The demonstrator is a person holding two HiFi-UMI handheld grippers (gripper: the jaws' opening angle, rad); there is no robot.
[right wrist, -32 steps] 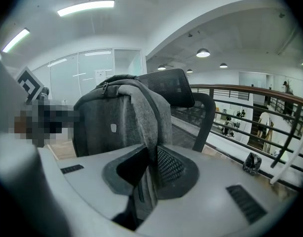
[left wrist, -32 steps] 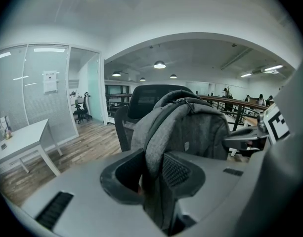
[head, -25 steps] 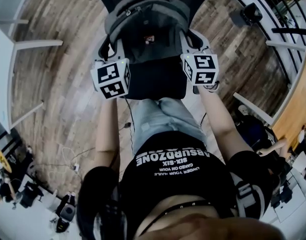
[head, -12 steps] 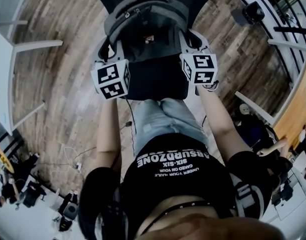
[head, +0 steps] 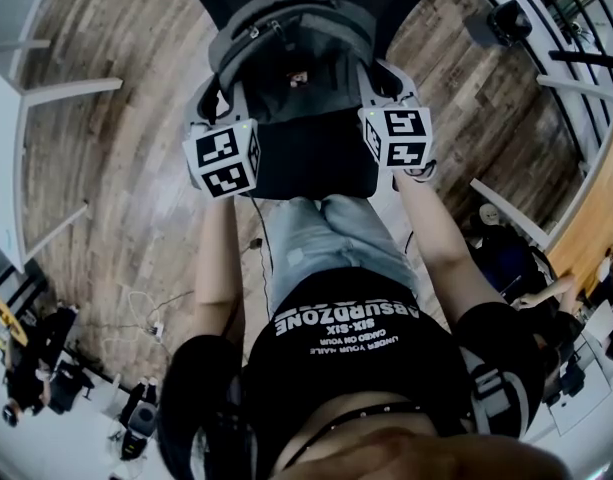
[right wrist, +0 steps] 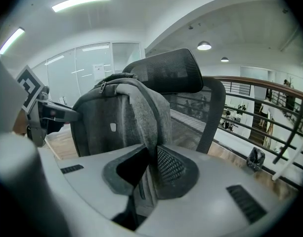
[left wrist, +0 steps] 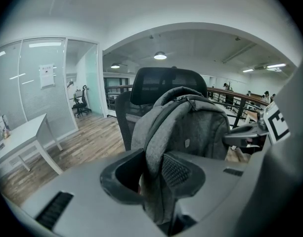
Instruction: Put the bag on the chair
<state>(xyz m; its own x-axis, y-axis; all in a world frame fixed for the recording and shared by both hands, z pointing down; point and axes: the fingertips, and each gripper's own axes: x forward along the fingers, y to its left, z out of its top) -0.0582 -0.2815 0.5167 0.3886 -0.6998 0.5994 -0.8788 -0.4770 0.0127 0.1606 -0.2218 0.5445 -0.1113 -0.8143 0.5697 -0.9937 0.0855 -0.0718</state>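
The left tongs (left wrist: 153, 174) are clenched on a grey shoulder strap (left wrist: 152, 149). The fold of fabric is pinched between the two pads and runs up and forward to the body of the bag (left wrist: 195, 127).

The bag hangs between the two tongs, just ahead of both. It stands upright with its back close against the mesh backrest of a black office chair (left wrist: 166, 85). In the head view the chair's black seat (head: 316, 158) lies below and between the tongs, on the person's side of the bag.

The right tongs (right wrist: 150, 169) are clenched in the same way on the second strap (right wrist: 150, 127), with the bag ahead of them and slightly to their left.

Compared with a second ago, both tongs and the bag have sunk a little towards the seat. They have moved together, and neither grip has loosened. This looks like the last stretch of the lowering: the bag is already over the chair and against its back. No view shows the bottom of the bag, so it is unclear whether it rests on the seat yet. Both straps are still gripped, so the bag has not yet been let go.
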